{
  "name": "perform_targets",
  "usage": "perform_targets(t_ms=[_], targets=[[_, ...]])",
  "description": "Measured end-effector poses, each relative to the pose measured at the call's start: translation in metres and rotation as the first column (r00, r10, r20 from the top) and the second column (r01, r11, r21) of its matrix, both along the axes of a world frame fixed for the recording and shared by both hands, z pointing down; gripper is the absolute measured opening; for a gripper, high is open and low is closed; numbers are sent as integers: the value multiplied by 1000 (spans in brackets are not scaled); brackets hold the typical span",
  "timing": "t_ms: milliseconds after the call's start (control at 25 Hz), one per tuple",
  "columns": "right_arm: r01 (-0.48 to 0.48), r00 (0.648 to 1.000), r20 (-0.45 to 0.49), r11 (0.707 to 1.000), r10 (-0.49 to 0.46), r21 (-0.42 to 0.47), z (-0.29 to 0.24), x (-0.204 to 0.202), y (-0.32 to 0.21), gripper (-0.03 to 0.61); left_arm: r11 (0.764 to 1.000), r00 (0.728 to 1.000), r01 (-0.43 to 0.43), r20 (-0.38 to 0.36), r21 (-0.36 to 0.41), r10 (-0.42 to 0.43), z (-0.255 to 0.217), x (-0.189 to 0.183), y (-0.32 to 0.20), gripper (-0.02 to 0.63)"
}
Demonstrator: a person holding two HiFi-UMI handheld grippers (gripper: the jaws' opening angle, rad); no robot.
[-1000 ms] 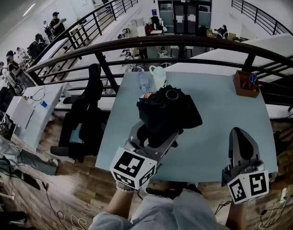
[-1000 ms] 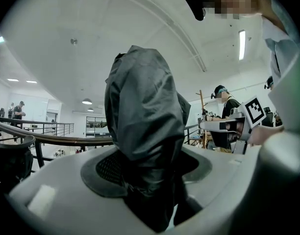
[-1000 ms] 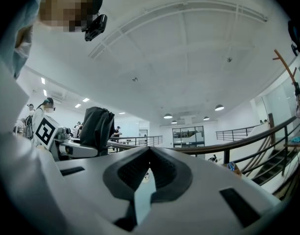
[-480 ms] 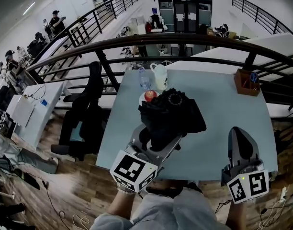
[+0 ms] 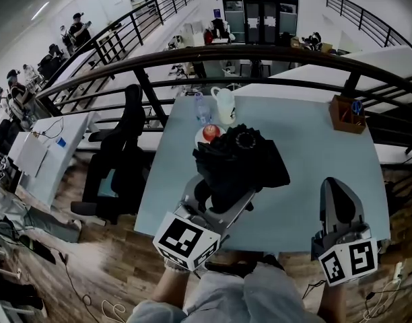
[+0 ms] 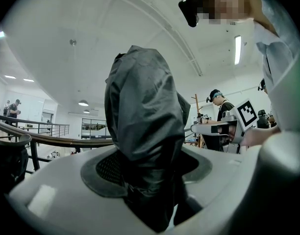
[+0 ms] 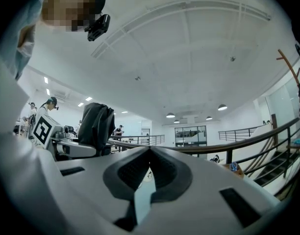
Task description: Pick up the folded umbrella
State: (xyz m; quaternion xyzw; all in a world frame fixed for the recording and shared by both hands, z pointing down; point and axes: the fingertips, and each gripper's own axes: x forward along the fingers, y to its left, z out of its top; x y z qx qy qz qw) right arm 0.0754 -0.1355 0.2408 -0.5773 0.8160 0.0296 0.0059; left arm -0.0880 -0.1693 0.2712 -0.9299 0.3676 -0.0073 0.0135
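The folded black umbrella [image 5: 238,161] stands upright above the pale blue table [image 5: 307,160], clamped near its lower end by my left gripper [image 5: 223,192]. In the left gripper view its grey-black fabric [image 6: 142,136] rises from between the jaws and fills the middle of the picture. My right gripper [image 5: 338,195] points up at the lower right of the head view, away from the umbrella, with its jaws together and nothing between them. The right gripper view shows the umbrella [image 7: 96,125] and the left gripper at the left, well apart from my right gripper [image 7: 149,153].
A plate with a red apple [image 5: 210,133], a plastic bottle [image 5: 202,110] and a white jug [image 5: 223,105] stand at the table's far left. A wooden pen holder [image 5: 345,116] sits at the far right corner. A dark railing [image 5: 260,56] runs behind; an office chair [image 5: 122,153] stands left.
The left gripper with the umbrella shifted slightly right and away, uncovering the apple behind it. The right gripper has hardly moved.
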Motion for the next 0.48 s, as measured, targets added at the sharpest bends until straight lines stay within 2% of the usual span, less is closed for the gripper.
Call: perform_targets(t_ms=[480], targets=[[-1,1000,-3,1000,1,-7,2,1,1,0,1000,1000,1,0,-2,-1,0,0,1,288]])
